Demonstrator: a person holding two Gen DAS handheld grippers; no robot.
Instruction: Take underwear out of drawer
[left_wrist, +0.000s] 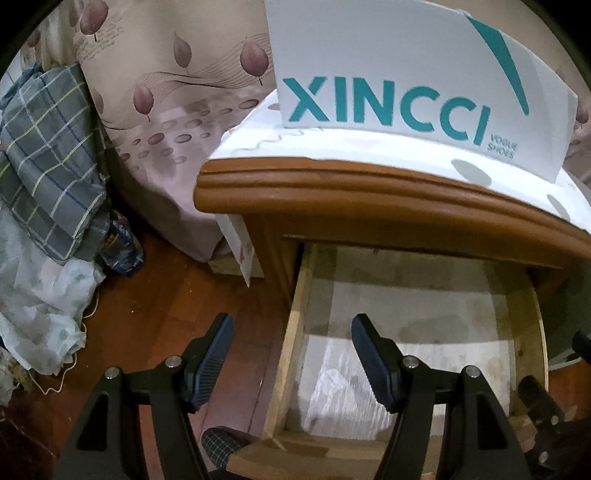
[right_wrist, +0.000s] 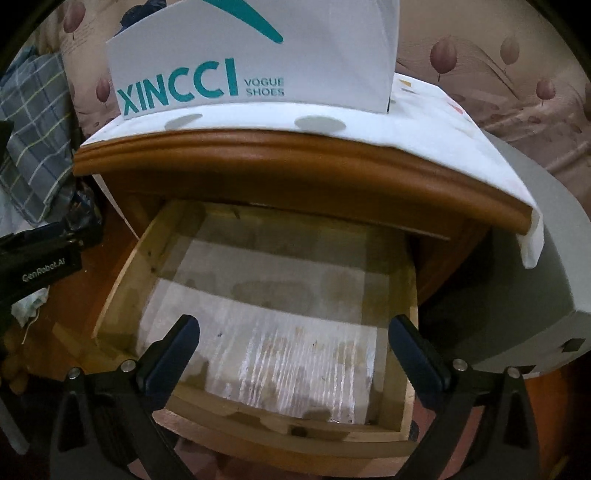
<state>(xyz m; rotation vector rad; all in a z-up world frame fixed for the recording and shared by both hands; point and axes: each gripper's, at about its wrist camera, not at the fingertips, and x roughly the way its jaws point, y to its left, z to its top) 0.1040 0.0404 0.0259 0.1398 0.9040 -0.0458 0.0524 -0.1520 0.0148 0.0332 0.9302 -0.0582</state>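
Two views, left wrist first. "XINCCI VOGUE SHOES" in teal on the white box (left_wrist: 417, 74), standing on the white cloth (left_wrist: 332, 146) atop the wooden nightstand (left_wrist: 369, 199). Below that nightstand the drawer (left_wrist: 291, 332) is pulled out, its pale lined bottom bare; I can't spot any underwear in it. My left gripper (left_wrist: 291, 363) hangs with fingers spread over the drawer's left wall, nothing between them. Left of the nightstand: leaf-print fabric (left_wrist: 166, 92), a plaid cloth (left_wrist: 48, 155), red-brown floor (left_wrist: 166, 295).

Right wrist now. Same box (right_wrist: 258, 62), same lettering, on the nightstand (right_wrist: 295, 166). Drawer (right_wrist: 122, 280) open beneath, stained liner, no underwear visible. My right gripper (right_wrist: 295, 354) is spread wide and holds nothing above the drawer's front. "GenRobot.AI" reads on the black device (right_wrist: 40, 269) left of the drawer, cut off by the frame. Right of the nightstand, a grey curved object (right_wrist: 546, 258) I can't identify.
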